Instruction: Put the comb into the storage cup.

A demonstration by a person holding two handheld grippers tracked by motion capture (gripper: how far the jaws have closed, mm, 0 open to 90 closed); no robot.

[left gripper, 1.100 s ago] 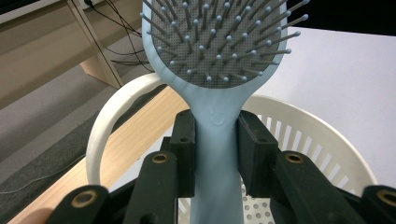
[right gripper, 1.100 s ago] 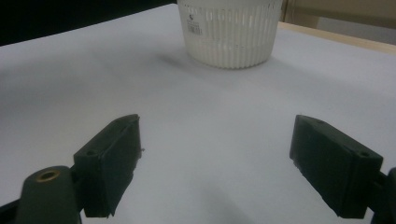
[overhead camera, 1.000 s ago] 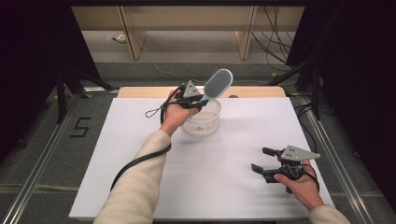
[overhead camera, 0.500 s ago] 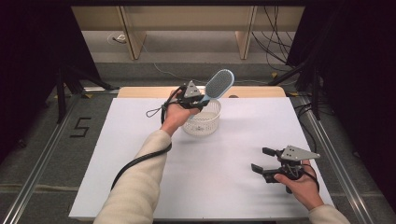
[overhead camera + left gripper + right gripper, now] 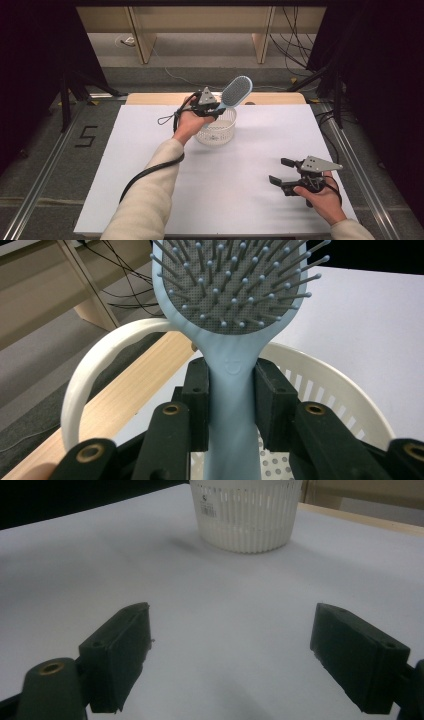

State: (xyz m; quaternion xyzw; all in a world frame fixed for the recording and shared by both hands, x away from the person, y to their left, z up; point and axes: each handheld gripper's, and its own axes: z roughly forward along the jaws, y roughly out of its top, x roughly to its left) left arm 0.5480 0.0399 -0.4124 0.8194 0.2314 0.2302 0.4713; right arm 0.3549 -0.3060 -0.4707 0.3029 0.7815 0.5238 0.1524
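Currently the left gripper (image 5: 212, 111) pinches the handle of the pale-blue plastic paddle hairbrush (image 5: 232, 315) directly above the white slotted plastic basket (image 5: 216, 131); its long axis tilts up and rightward. Well apart, the right gripper (image 5: 230, 655) rests spread and empty.

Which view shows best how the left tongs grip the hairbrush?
The left gripper view: the hairbrush fills the frame, its pale blue handle clamped between the two black jaws above the white basket. The high view shows the brush small, held by the left tongs. The right gripper view offers the basket.
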